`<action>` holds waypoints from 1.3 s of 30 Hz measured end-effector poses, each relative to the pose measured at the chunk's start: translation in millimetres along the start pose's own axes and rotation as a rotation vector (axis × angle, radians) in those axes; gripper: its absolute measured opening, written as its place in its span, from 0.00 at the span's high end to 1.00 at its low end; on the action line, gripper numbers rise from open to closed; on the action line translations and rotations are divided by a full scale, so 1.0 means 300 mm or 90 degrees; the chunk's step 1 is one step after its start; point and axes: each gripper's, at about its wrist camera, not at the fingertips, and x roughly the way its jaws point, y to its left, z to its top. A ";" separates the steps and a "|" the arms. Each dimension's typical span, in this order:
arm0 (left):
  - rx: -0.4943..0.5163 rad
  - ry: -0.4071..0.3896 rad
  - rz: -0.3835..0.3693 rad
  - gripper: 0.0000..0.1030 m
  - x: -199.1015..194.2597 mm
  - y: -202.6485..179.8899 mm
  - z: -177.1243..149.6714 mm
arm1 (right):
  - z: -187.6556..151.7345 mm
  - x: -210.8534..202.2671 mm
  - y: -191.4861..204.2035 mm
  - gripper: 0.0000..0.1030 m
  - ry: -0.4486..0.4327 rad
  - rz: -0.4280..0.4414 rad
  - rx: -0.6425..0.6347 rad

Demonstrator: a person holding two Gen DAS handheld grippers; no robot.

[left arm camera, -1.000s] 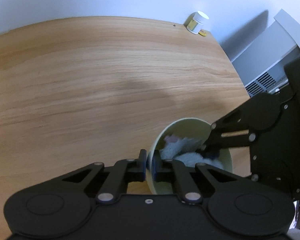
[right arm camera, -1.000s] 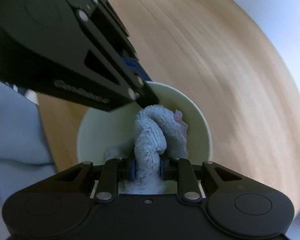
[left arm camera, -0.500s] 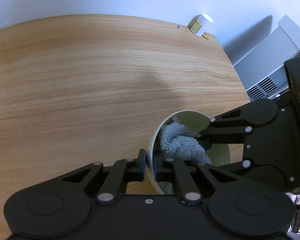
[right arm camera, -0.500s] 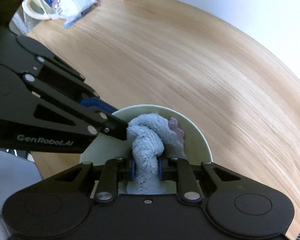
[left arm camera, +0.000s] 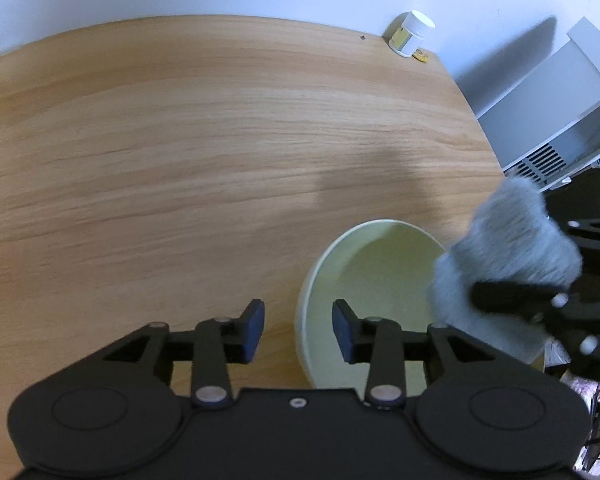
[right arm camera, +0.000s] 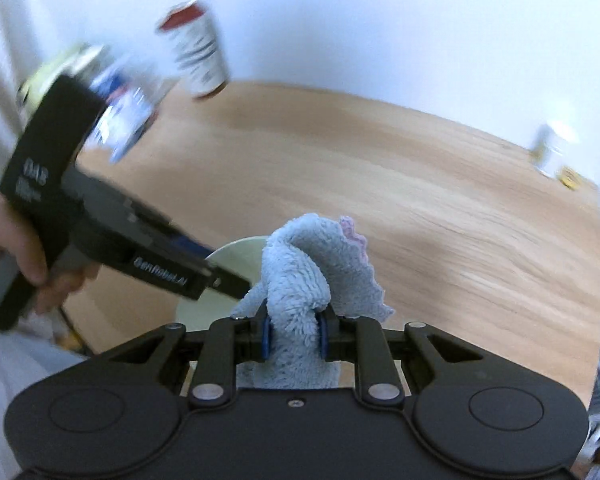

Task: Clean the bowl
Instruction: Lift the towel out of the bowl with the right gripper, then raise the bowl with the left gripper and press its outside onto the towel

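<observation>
Currently the pale green bowl (left arm camera: pixel 374 280) stands upright on the wooden bench (left arm camera: pixel 180 140), its inside bare as far as the left wrist view shows. Left gripper (left arm camera: pixel 298 330): fingers spread, straddling the bowl's near rim without pinching it, one finger outside the wall, one inside. Right gripper (right arm camera: pixel 294 330): pressed together on a bunched blue terry cloth (right arm camera: pixel 300 276), held above and clear of the bowl's right rim. Key relation: bowl lies below and left of the cloth; left gripper is nearer the bowl. A small white jar (left arm camera: pixel 410 38) sits far behind the bowl. Whether wiping is finished, I cannot tell.
</observation>
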 end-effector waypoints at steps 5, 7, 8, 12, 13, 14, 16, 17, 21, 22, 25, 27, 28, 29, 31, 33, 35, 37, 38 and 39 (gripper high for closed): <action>-0.009 0.019 -0.010 0.86 0.033 0.002 -0.004 | -0.081 -0.038 -0.067 0.77 -0.046 -0.005 0.095; -0.004 0.018 0.000 0.91 0.041 -0.001 -0.005 | -0.101 -0.035 -0.079 0.77 -0.049 -0.008 0.109; 0.002 0.016 0.001 0.91 0.043 -0.005 -0.005 | -0.108 -0.036 -0.082 0.77 -0.046 -0.009 0.109; -0.008 0.025 -0.007 0.90 0.050 0.001 0.006 | -0.138 -0.041 -0.094 0.77 -0.033 -0.013 0.108; -0.008 0.027 -0.008 0.89 0.052 0.002 0.008 | -0.145 -0.042 -0.097 0.77 -0.030 -0.014 0.108; -0.009 0.031 -0.008 0.89 0.055 0.001 0.009 | -0.152 -0.043 -0.100 0.77 -0.026 -0.015 0.108; -0.009 0.039 -0.009 0.87 0.062 0.000 0.011 | -0.167 -0.045 -0.106 0.77 -0.020 -0.017 0.108; -0.013 0.046 -0.009 0.86 0.066 0.001 0.012 | -0.175 -0.046 -0.109 0.77 -0.016 -0.018 0.108; -0.020 0.057 -0.016 0.81 0.076 0.002 0.009 | -0.201 -0.046 -0.118 0.77 -0.004 -0.020 0.108; -0.025 0.056 -0.018 0.81 0.076 0.006 0.008 | -0.198 -0.037 -0.118 0.77 -0.002 -0.019 0.107; -0.033 0.048 -0.028 0.81 0.083 0.009 0.009 | -0.206 -0.030 -0.123 0.77 0.003 -0.011 0.110; -0.039 0.044 -0.033 0.82 0.078 0.017 0.004 | -0.211 -0.031 -0.130 0.77 0.006 -0.007 0.113; -0.045 0.041 -0.036 0.83 0.076 0.023 0.002 | -0.214 -0.027 -0.134 0.77 0.009 -0.005 0.118; -0.052 0.039 -0.040 0.84 0.075 0.028 -0.001 | -0.217 -0.026 -0.137 0.77 0.011 -0.003 0.120; -0.107 0.036 -0.061 0.86 0.069 0.067 -0.011 | -0.223 -0.024 -0.139 0.77 0.014 0.000 0.123; -0.118 0.034 -0.064 0.88 0.071 0.072 -0.012 | -0.229 -0.021 -0.142 0.77 0.017 0.001 0.125; -0.162 0.026 -0.078 0.90 0.061 0.090 -0.026 | -0.235 -0.016 -0.139 0.77 0.019 0.002 0.125; -0.206 0.021 -0.088 0.90 0.061 0.111 -0.033 | -0.241 -0.013 -0.131 0.77 0.019 0.001 0.121; -0.235 0.016 -0.090 0.90 0.059 0.127 -0.043 | -0.244 -0.012 -0.127 0.77 0.019 0.000 0.121; -0.251 0.014 -0.093 0.90 0.055 0.138 -0.048 | -0.246 -0.012 -0.124 0.77 0.018 0.000 0.122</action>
